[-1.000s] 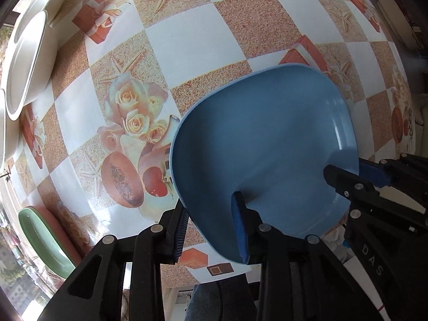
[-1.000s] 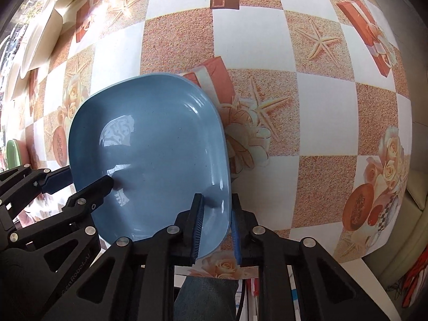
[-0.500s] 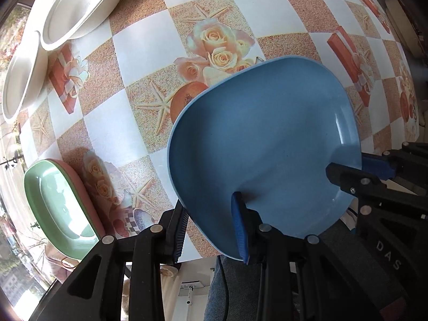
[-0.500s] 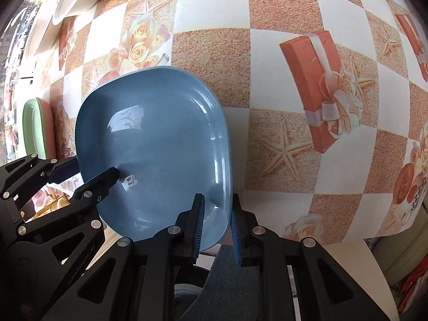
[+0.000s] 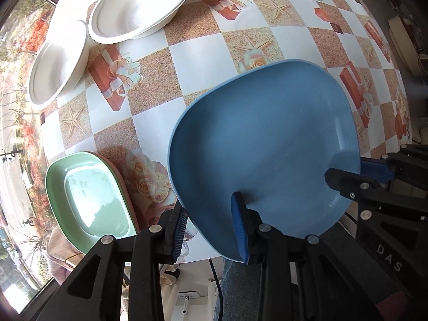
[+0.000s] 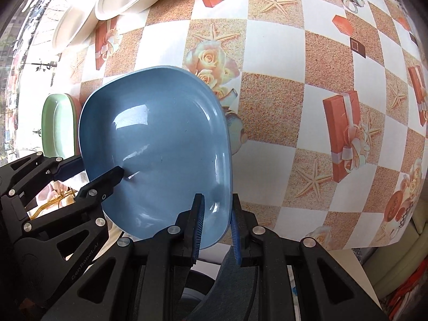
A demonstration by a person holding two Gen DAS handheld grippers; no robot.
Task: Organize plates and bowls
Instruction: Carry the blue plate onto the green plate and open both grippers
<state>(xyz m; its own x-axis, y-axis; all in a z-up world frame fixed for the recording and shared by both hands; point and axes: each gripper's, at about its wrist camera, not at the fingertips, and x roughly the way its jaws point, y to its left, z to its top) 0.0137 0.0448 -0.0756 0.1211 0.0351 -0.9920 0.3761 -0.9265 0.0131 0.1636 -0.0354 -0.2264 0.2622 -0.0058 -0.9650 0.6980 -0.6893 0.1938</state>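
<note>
In the left wrist view, the left gripper (image 5: 211,227) is closed on the near rim of the blue plate (image 5: 267,144), which it holds above the table (image 5: 198,61) beside the green plate (image 5: 88,195).

In the right wrist view, the right gripper (image 6: 215,224) clamps the opposite rim of the blue plate (image 6: 157,144). The plate looks stiff, glossy and probably slippery, so a grip on both rims seems safest.

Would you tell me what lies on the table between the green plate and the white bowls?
Nothing: bare patterned tablecloth separates the green plate from the white bowls, in the left wrist view.
</note>
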